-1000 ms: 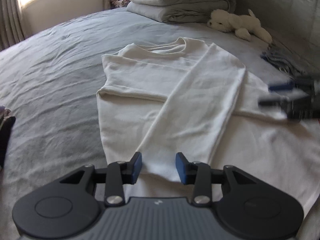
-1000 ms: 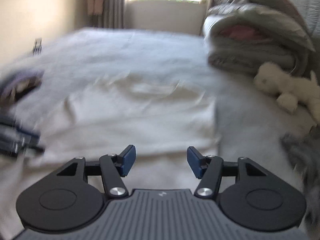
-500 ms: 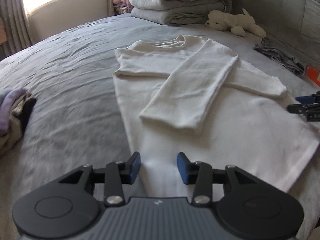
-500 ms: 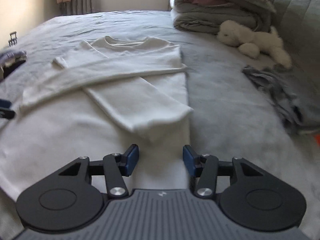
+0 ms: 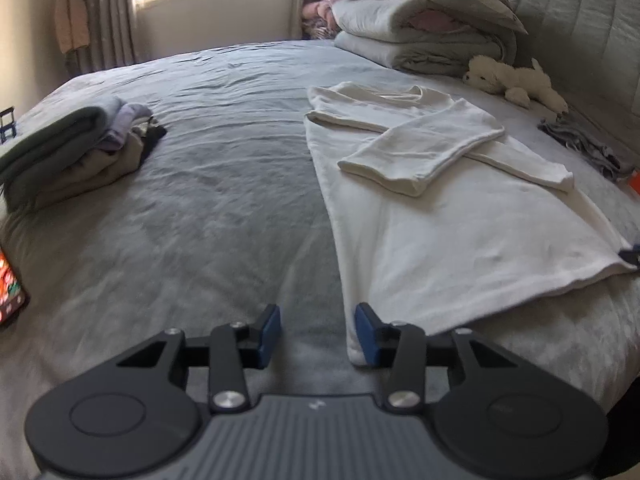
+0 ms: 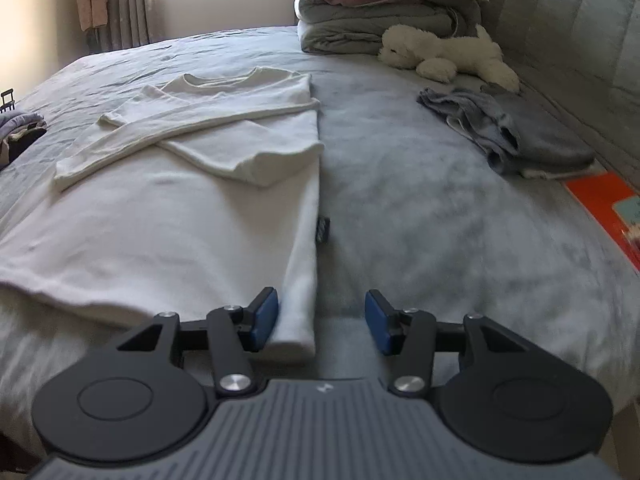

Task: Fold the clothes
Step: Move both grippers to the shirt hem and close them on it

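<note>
A cream long-sleeved shirt (image 5: 448, 224) lies flat on the grey bed (image 5: 224, 208), both sleeves folded across its chest. My left gripper (image 5: 316, 334) is open at the shirt's near left hem corner, its right pad touching the cloth edge. In the right wrist view the shirt (image 6: 168, 216) fills the left half. My right gripper (image 6: 322, 322) is open at the near right hem corner, the corner lying between its fingers. The right gripper's tip (image 5: 630, 254) shows at the far right of the left wrist view.
A pile of folded clothes (image 5: 68, 152) sits at the left of the bed. Stacked duvets (image 5: 424, 36) and a white plush dog (image 5: 516, 80) lie at the headboard. Crumpled grey clothes (image 6: 508, 132) and an orange book (image 6: 608, 208) lie at the right.
Both grippers have drawn back from over the shirt's middle to its hem, the left to the left corner, the right to the right corner. Both stayed open.
</note>
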Available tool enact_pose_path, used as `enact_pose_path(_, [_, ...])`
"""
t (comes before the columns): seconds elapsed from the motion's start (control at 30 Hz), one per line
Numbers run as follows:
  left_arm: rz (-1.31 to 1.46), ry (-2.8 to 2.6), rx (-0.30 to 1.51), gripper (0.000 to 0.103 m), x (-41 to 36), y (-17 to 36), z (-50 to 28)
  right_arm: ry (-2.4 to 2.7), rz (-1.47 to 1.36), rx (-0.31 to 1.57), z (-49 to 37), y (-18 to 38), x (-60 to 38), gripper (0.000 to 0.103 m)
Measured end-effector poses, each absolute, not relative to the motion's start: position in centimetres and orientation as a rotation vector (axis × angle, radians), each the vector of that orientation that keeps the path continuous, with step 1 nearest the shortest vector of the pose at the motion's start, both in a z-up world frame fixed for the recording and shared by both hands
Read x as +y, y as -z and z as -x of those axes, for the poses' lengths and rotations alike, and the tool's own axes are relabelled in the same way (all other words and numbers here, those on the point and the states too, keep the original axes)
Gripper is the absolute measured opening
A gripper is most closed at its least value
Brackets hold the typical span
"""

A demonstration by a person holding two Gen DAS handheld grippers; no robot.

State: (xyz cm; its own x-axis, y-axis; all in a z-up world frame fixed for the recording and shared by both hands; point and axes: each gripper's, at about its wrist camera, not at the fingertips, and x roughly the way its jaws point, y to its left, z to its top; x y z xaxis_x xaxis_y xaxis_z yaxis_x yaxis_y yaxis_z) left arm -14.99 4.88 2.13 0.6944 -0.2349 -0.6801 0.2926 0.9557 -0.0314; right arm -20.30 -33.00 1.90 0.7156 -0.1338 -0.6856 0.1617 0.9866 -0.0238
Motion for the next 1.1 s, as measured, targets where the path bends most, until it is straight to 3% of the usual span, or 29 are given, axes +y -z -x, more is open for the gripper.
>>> enact_pose_path(0.07, [-0.062,0.286,0.76,0.041,5.2,-2.2,15.2,0.163,-0.039,0.761,21.0,-1.8,-33.1,0.048])
enact_pose_path(0.13, [-0.065,0.276,0.768,0.031,5.5,-2.1,15.4,0.159,-0.037,0.763,21.7,-1.8,-33.2,0.048])
enact_pose_path(0.33, [0.05,0.321,0.775,0.031,7.6,-2.5,16.2,0.157,-0.094,0.757,23.0,-2.1,-33.7,0.048])
enact_pose_path(0.67, [0.338,0.484,0.76,0.032,8.3,-3.5,15.6,0.088,-0.452,0.649,24.4,-3.1,-36.8,0.044])
enact_pose_path(0.87, [0.316,0.486,0.802,0.031,6.6,-2.6,14.5,0.056,-0.484,0.678,23.7,-2.3,-36.5,0.045])
enact_pose_path(0.9, [0.307,0.487,0.808,0.029,6.3,-2.5,14.3,0.056,-0.486,0.676,23.7,-2.2,-36.5,0.043])
enact_pose_path(0.97, [0.295,0.488,0.824,0.019,6.0,-2.3,14.1,0.059,-0.488,0.678,23.6,-2.0,-36.7,0.028])
enact_pose_path(1.07, [0.284,0.489,0.853,0.008,5.6,-2.0,14.0,0.054,-0.523,0.677,23.5,-1.7,-37.0,0.013])
enact_pose_path(1.1, [0.282,0.487,0.861,0.002,5.5,-1.9,14.0,0.051,-0.531,0.676,23.5,-1.6,-37.2,0.012])
